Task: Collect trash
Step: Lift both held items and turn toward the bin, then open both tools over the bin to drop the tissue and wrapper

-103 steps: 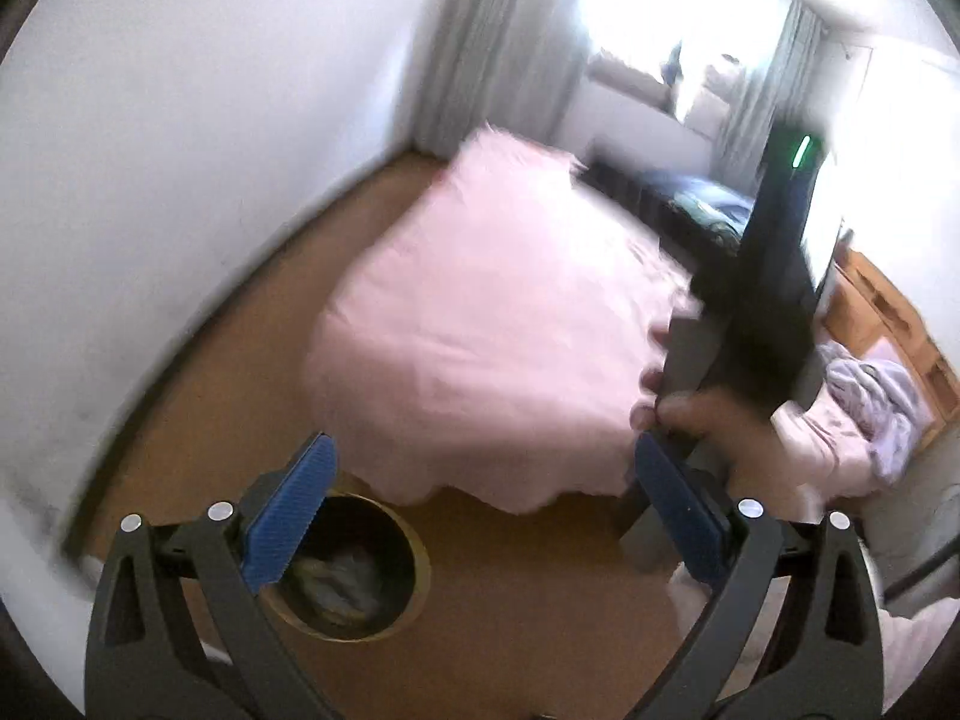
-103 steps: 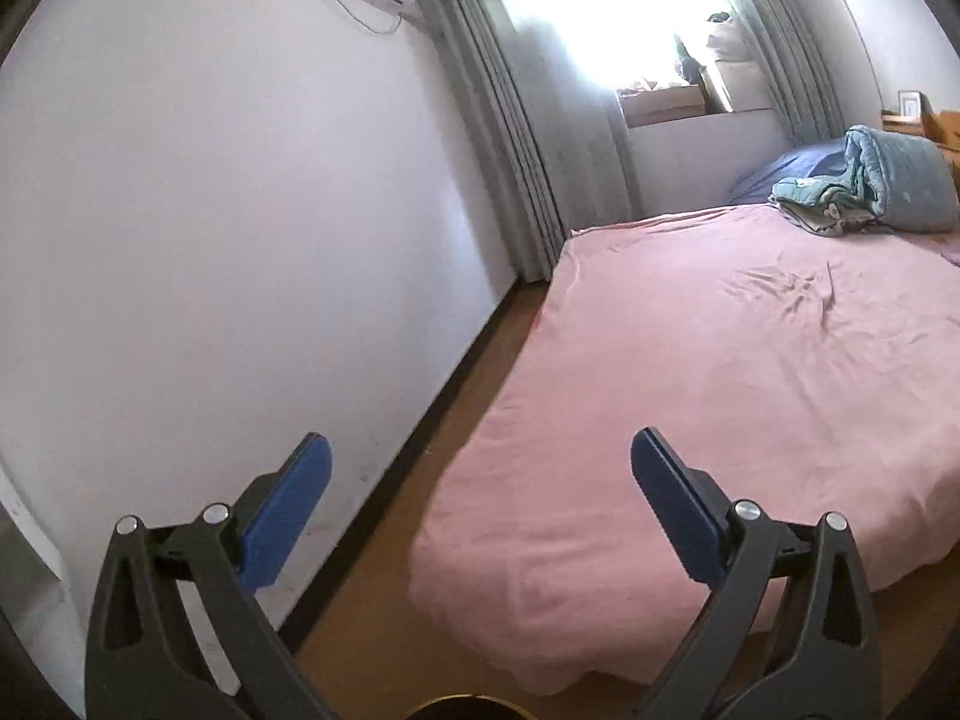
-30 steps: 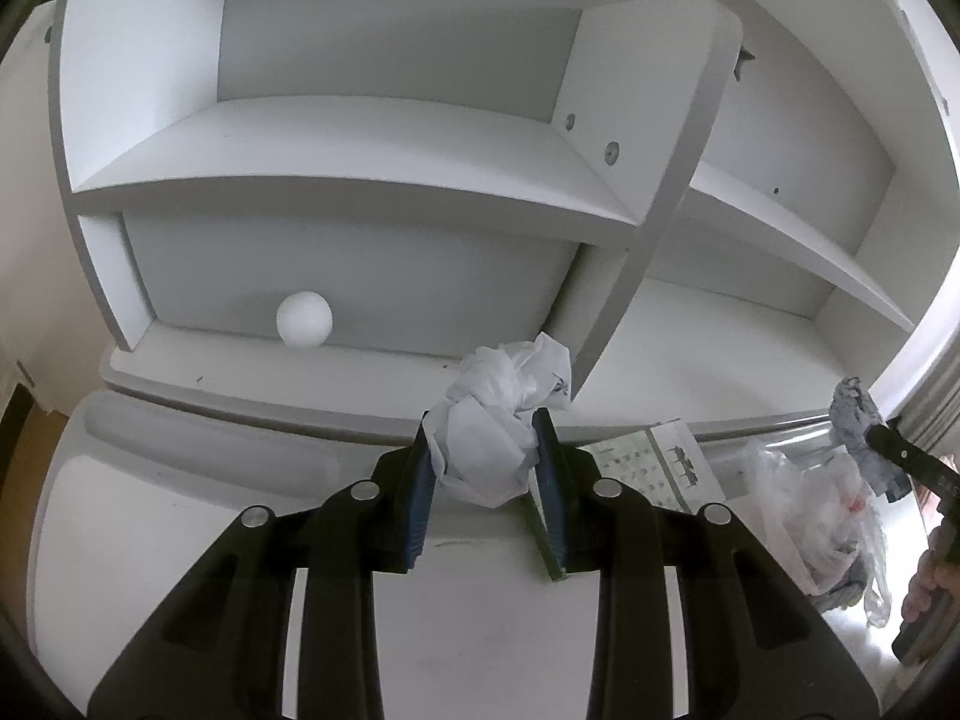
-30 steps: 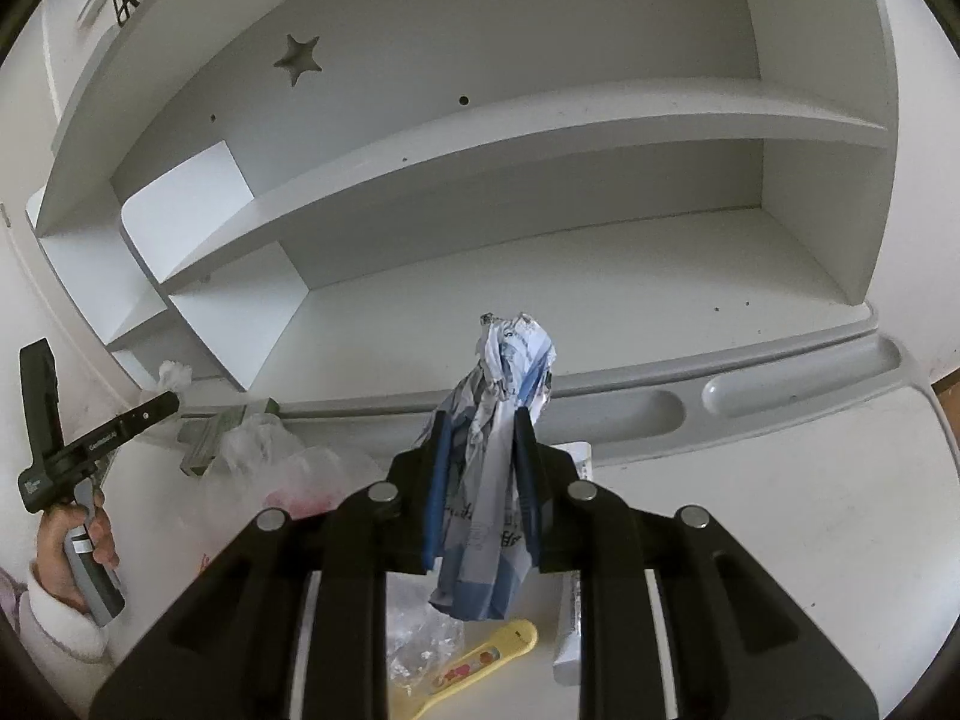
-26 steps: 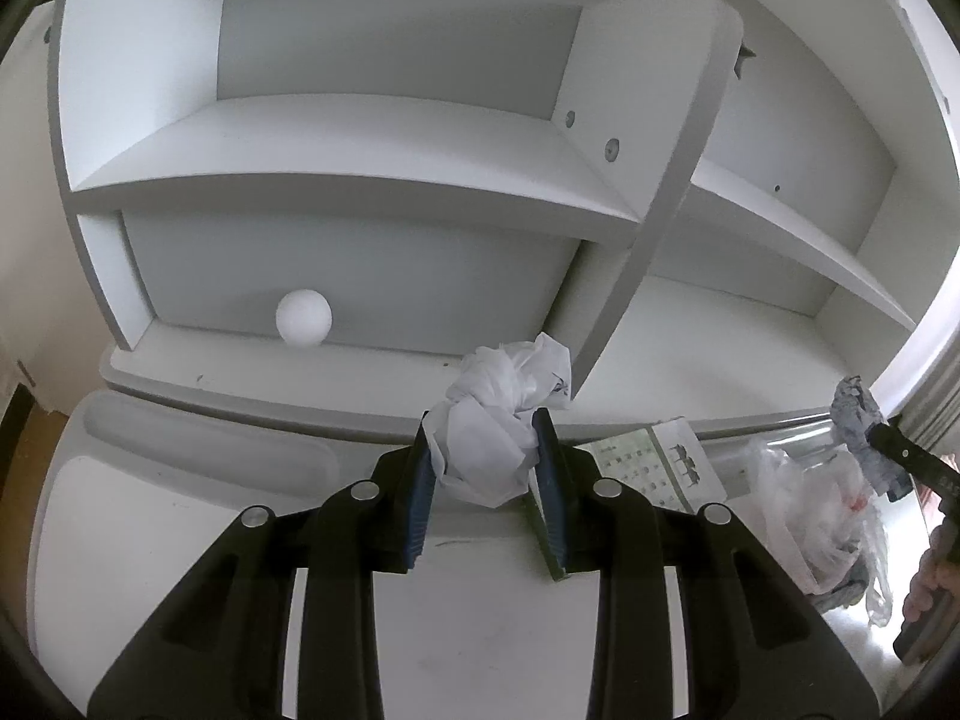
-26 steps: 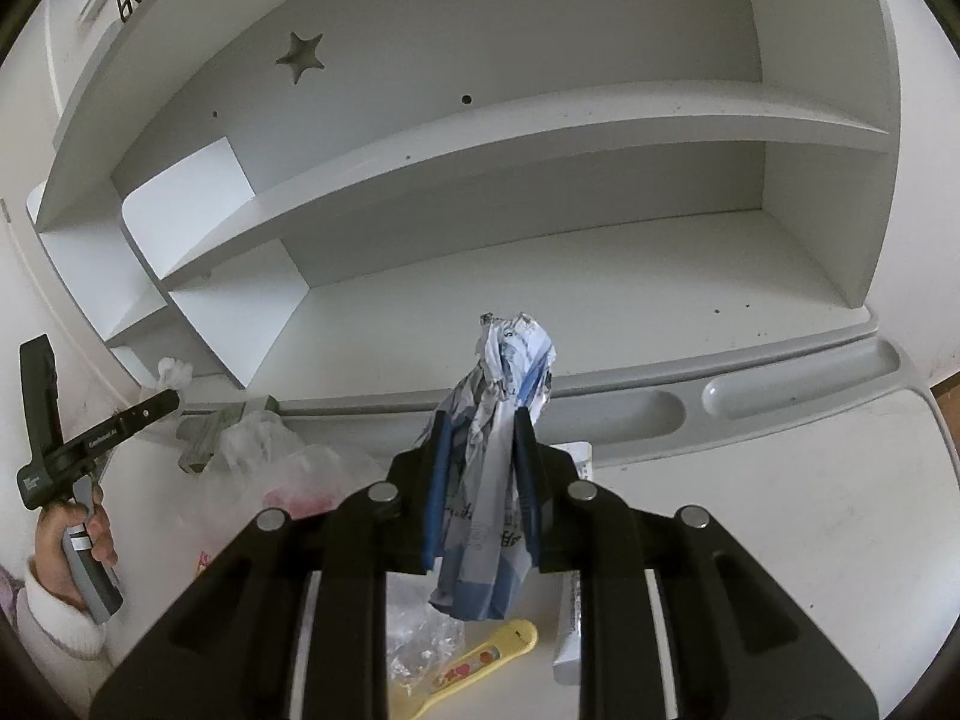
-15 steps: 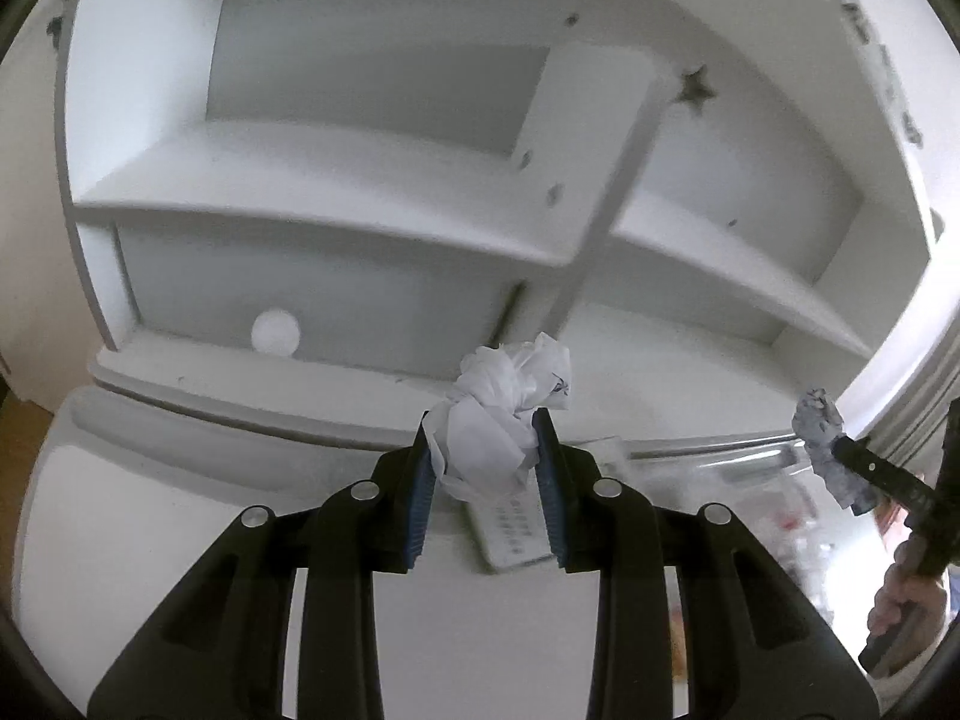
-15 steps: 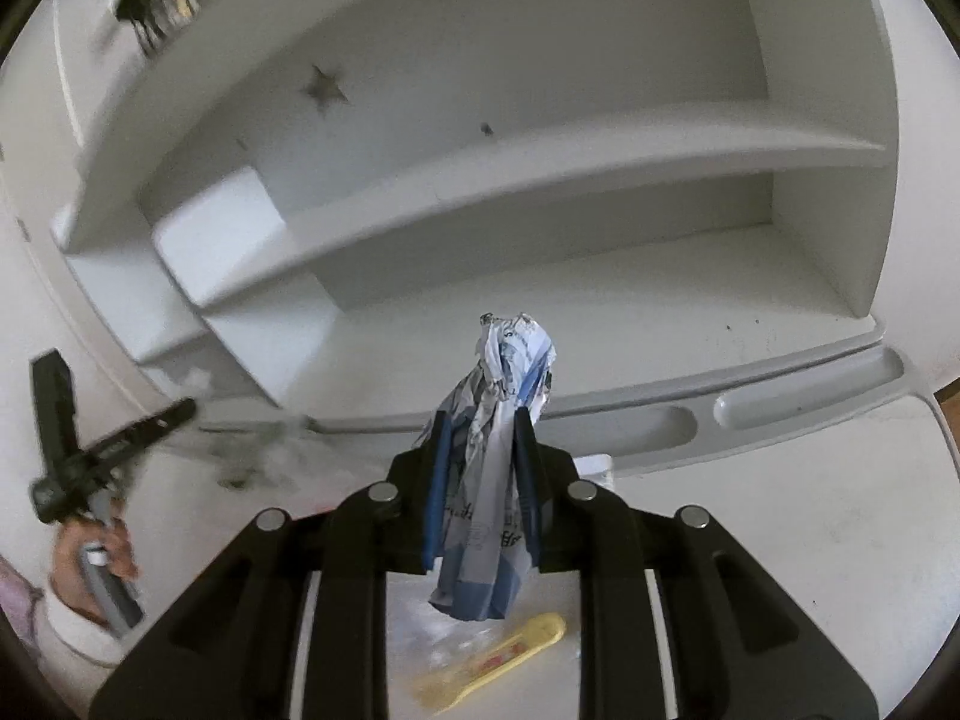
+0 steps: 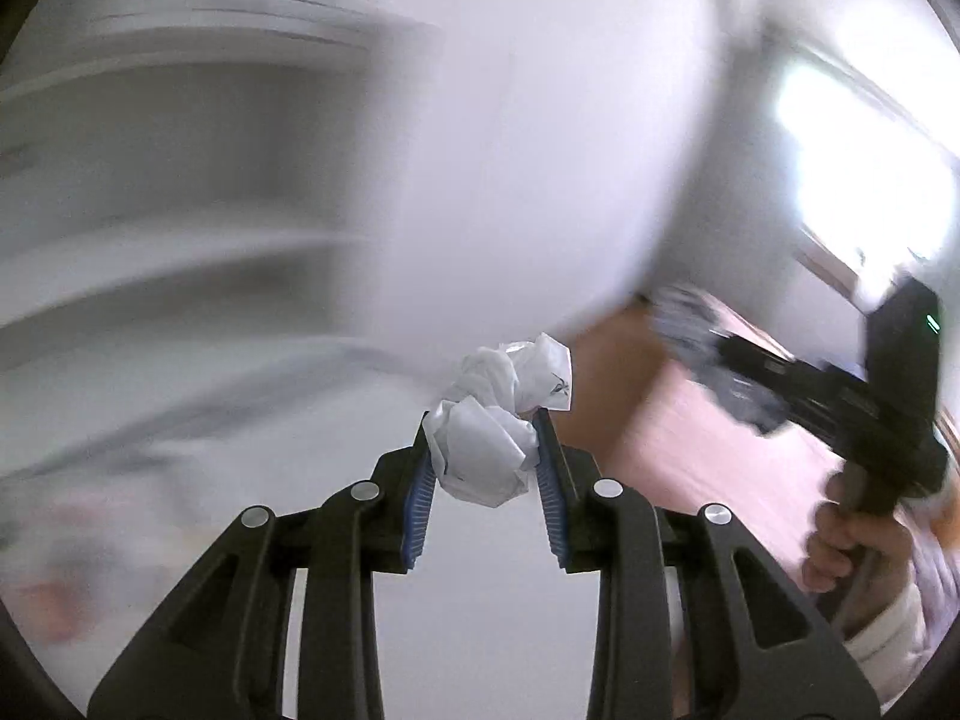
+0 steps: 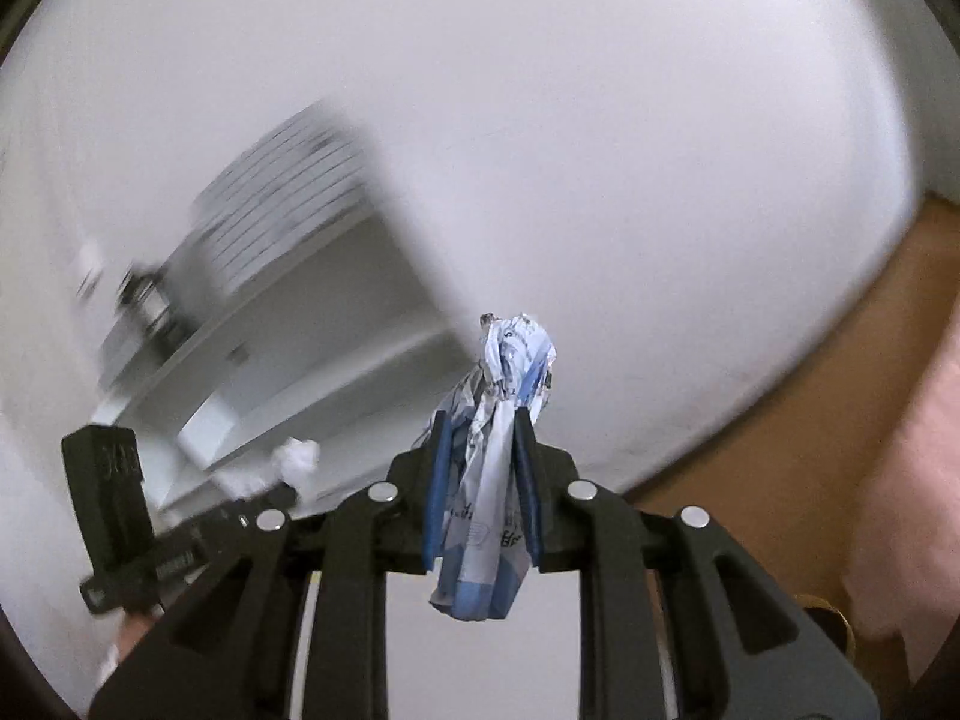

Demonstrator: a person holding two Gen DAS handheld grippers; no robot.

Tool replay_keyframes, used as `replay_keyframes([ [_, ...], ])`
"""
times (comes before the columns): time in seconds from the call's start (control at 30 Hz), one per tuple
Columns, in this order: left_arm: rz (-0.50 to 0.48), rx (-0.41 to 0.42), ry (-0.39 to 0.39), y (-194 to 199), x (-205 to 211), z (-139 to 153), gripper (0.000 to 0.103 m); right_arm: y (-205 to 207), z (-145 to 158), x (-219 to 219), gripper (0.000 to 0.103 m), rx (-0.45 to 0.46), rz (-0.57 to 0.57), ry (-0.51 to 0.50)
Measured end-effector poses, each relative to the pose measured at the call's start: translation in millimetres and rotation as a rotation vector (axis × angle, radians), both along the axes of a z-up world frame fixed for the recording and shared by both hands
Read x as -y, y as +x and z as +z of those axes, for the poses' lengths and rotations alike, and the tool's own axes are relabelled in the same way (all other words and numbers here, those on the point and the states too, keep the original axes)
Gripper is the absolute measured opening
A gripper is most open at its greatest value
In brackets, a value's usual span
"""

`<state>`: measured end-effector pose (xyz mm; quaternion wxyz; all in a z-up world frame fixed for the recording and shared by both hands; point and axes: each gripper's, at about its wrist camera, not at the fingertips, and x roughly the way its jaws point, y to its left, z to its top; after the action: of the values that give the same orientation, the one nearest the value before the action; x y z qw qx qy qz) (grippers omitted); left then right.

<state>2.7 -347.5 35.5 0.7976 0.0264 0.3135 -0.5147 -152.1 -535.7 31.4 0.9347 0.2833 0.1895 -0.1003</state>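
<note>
My left gripper is shut on a crumpled white paper wad and holds it in the air. My right gripper is shut on a crumpled blue-and-white wrapper that hangs below the pads. The right gripper with its wrapper also shows at the right of the left wrist view. The left gripper with its wad shows at the lower left of the right wrist view. Part of a gold bin rim peeks in at the lower right of the right wrist view.
Both views are motion-blurred. The white shelf unit lies to the left and a white wall fills the middle. Brown floor and the pink bed lie to the right, with a bright window beyond.
Both grippers have swung to the right, away from the desk and shelves toward the wall, floor and bed. Each still holds its trash.
</note>
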Motion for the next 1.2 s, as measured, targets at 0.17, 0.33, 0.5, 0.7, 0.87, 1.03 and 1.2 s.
replay_keyframes([
  [0.17,-0.305,0.0,0.151,-118.5,157.0,-50.8,0.03,-116.1,-48.6,94.2,0.021,-0.091,-0.261,0.096],
  [0.33,-0.414,-0.067,0.349,-200.5,240.6,-153.1,0.03,-177.8,-161.5,176.5,0.021,-0.224,-0.416,0.336],
  [0.5,-0.438,-0.284,0.727,-204.2,284.3,-319.7,0.03,-167.3,-316.2,209.1,0.021,-0.475,-0.403,0.59],
  [0.7,-0.322,-0.372,0.954,-146.3,273.4,-413.5,0.03,-142.2,-446.3,195.9,0.021,-0.709,-0.32,0.805],
  [0.87,-0.321,-0.464,0.935,-133.2,276.0,-428.4,0.03,-127.6,-454.9,195.7,0.021,-0.745,-0.319,0.801],
  [1.03,-0.338,-0.477,0.866,-121.4,288.8,-428.6,0.032,-116.6,-453.8,186.3,0.021,-0.731,-0.309,0.801],
  [1.2,-0.298,-0.364,0.764,-128.7,292.8,-404.2,0.097,-125.1,-432.0,197.6,0.088,-0.702,-0.377,0.768],
])
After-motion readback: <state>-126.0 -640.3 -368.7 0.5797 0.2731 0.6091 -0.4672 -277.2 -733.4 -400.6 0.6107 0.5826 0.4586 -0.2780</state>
